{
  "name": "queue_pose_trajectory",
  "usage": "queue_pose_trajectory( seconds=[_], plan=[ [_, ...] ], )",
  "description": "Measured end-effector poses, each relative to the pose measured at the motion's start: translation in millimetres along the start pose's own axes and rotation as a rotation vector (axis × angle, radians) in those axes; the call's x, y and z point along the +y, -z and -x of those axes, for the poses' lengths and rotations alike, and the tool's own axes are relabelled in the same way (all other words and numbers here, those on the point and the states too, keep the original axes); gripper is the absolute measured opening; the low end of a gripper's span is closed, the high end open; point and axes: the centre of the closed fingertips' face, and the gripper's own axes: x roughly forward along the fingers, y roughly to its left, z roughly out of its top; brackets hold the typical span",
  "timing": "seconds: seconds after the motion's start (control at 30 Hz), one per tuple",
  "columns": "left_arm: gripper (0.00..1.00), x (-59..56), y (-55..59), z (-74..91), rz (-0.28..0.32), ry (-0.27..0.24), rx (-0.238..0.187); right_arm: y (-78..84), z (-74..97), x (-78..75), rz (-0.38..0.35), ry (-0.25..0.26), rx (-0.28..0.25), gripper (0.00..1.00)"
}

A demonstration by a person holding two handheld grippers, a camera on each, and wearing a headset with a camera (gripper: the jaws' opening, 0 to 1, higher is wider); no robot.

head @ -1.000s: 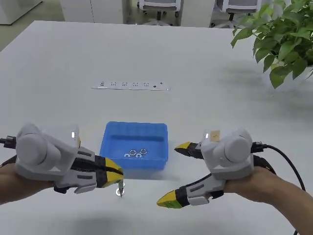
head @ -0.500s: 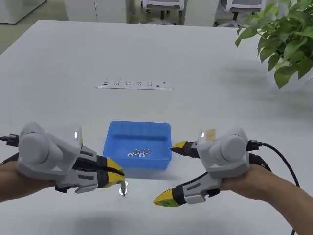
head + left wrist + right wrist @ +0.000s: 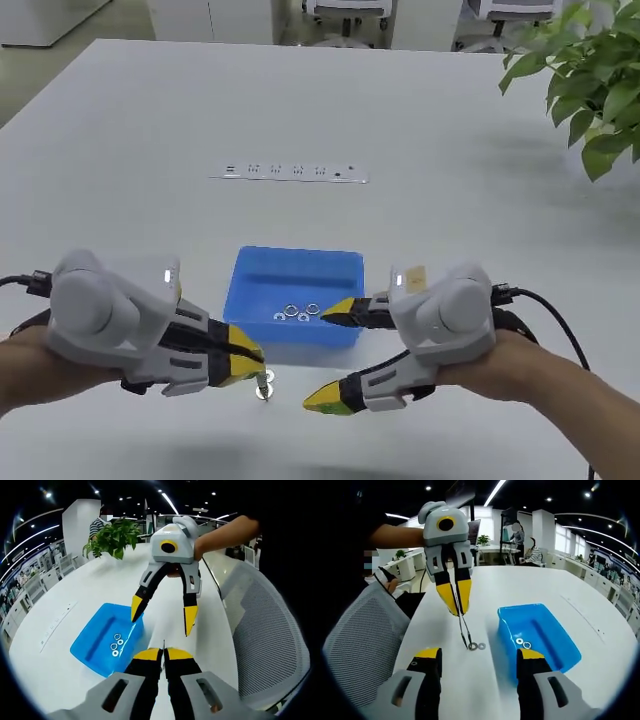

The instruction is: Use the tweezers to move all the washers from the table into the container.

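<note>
A container (image 3: pixel 270 335) sits mid-bench (image 3: pixel 150 120), holding washers (image 3: pixel 298 314). Just before it, loose washers (image 3: pixel 476 646) lie at the tip of the tweezers (image 3: pixel 463 627), between left tongs (image 3: pixel 245 362) and right tongs (image 3: pixel 318 358). A power strip (image 3: pixel 290 172) lies behind.

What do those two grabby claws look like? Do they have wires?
Both match: the left claw and right claw have rounded light-grey bodies, black jaws ending in pointed yellow tips, and a small lit light on top. A black cable trails from each.
</note>
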Motion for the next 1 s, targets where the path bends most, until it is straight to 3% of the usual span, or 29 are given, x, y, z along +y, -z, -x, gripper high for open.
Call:
queue_pose_trajectory(
  seconds=[0.2, 0.3, 1.0],
  plan=[
    [0.07, -0.7, -0.6, 0.6, 0.006, 0.000, 0.001, -0.6, -13.0, 6.2, 0.043, -0.050, 0.009, 0.51],
    [0.07, -0.6, -0.9, 0.3, 0.012, 0.002, -0.003, -1.4, -19.0, 9.8, 0.099, -0.073, 0.013, 0.44],
    [0.07, 0.0, -2.0, -0.8, 0.015, 0.012, 0.001, 1.0, -55.5, 27.7, 0.195, -0.195, 0.053, 0.18]
  ],
)
